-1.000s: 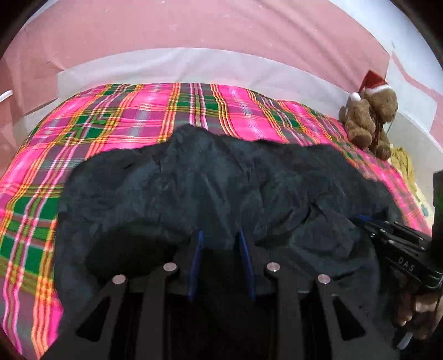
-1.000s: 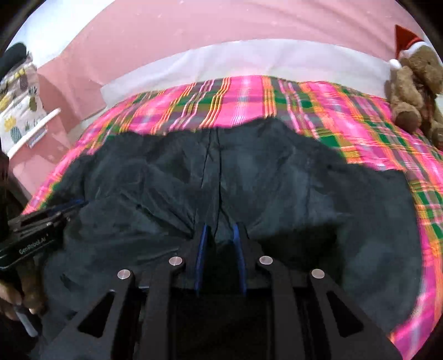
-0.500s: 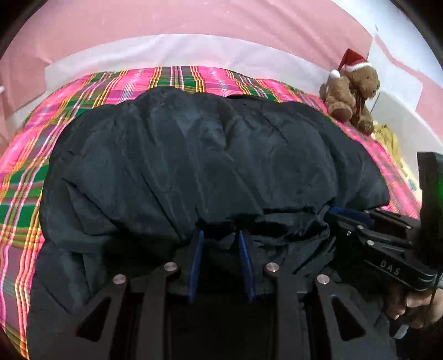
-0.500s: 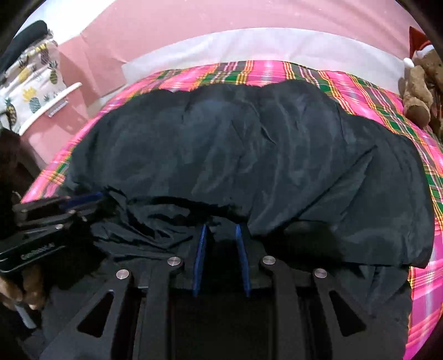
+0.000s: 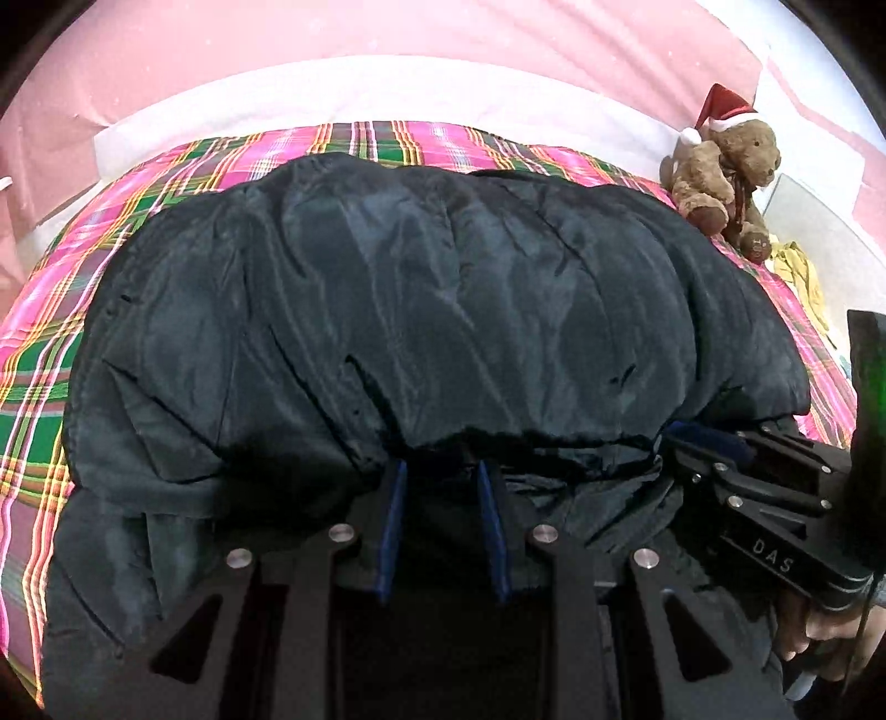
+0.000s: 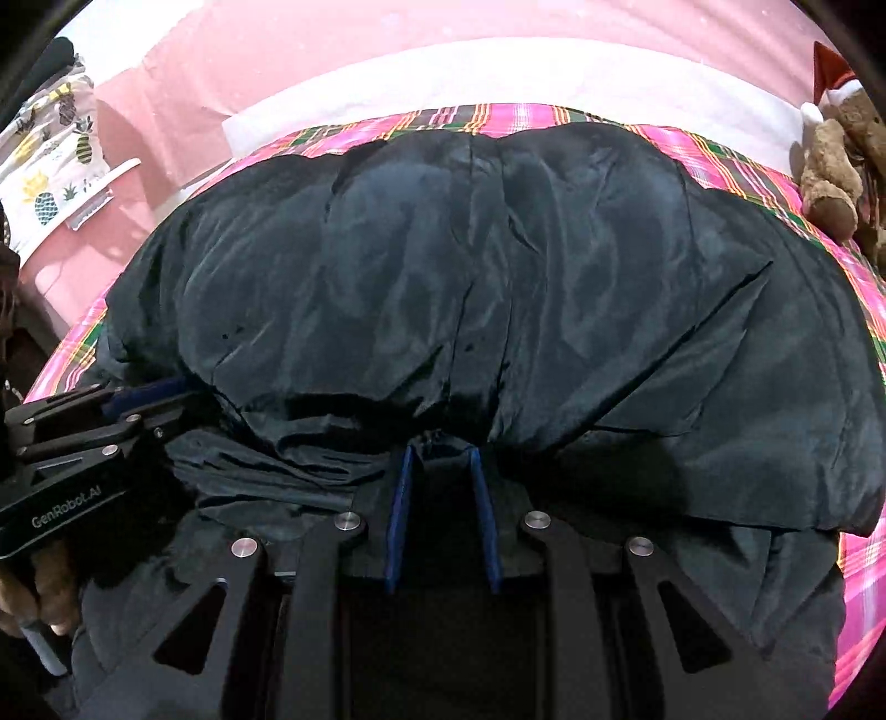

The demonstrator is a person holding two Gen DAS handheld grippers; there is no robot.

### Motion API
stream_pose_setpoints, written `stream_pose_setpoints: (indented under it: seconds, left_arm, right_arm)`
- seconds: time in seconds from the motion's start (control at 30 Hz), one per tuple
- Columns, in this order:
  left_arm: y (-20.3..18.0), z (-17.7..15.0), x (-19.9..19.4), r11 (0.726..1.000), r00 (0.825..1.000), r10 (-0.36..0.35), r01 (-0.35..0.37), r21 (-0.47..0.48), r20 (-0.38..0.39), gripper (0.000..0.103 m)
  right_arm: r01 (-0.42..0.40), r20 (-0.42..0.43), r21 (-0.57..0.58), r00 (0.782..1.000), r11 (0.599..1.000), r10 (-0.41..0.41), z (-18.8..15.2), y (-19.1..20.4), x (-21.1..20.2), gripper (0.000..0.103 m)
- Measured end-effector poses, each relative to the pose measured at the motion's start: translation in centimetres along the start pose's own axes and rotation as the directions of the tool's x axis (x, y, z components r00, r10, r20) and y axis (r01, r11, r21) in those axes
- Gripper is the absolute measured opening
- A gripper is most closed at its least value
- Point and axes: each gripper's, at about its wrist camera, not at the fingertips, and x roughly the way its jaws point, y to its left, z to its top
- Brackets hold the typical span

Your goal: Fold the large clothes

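A large dark navy jacket (image 5: 421, 310) lies on the bed and billows up in a puffed fold; it also fills the right wrist view (image 6: 498, 288). My left gripper (image 5: 440, 471) is shut on the jacket's near edge, cloth bunched between its blue pads. My right gripper (image 6: 440, 451) is shut on the same edge further right. Each gripper shows in the other's view: the right one (image 5: 681, 435) at the right side, the left one (image 6: 166, 396) at the left side.
The bed has a pink and green plaid blanket (image 5: 50, 310) with a white sheet (image 5: 387, 88) at the far end. A teddy bear in a Santa hat (image 5: 725, 166) sits at the far right corner. A pink wall (image 6: 332, 39) is behind.
Both grippers carried the jacket's near edge up and back toward me. The cloth, flat a second ago, has folded over and ballooned, covering most of the plaid blanket.
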Motion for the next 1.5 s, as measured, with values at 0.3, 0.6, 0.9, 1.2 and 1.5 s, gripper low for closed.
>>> stream_pose_setpoints:
  seconds: [0.3, 0.6, 0.9, 1.2, 1.5]
  left_arm:
    - [0.1, 1.1, 1.2, 1.0, 1.0, -0.003, 0.003, -0.008, -0.002, 0.029]
    - [-0.2, 0.7, 1.1, 1.0, 0.999, 0.018, -0.018, 0.007, 0.03, 0.028]
    - [-0.8, 1.1, -2.1, 0.999, 0.998, 0.036, -0.037, 0.032, 0.049, 0.028]
    - [-0.6, -2.2, -10.0, 1.0, 0.993, 0.019, -0.021, 0.012, 0.121, 0.028]
    - [-0.3, -8.6, -17.1, 1.0, 0.982, 0.03, -0.028, -0.014, 0.186, 0.03]
  right_arm:
    - [-0.006, -0.011, 0.021, 1.0, 1.0, 0.006, 1.3, -0.7, 1.1, 0.021]
    - [-0.001, 0.005, 0.014, 1.0, 1.0, 0.001, 0.9, -0.9, 1.2, 0.021]
    - [-0.043, 0.045, 0.045, 0.998, 0.998, 0.041, 0.9, -0.7, -3.3, 0.06]
    - [-0.062, 0.158, 0.023, 0.986, 0.998, 0.058, -2.4, 0.7, -12.2, 0.065]
    - [-0.029, 0.184, 0.049, 0.983, 0.998, 0.019, -9.6, -0.2, -18.6, 0.065]
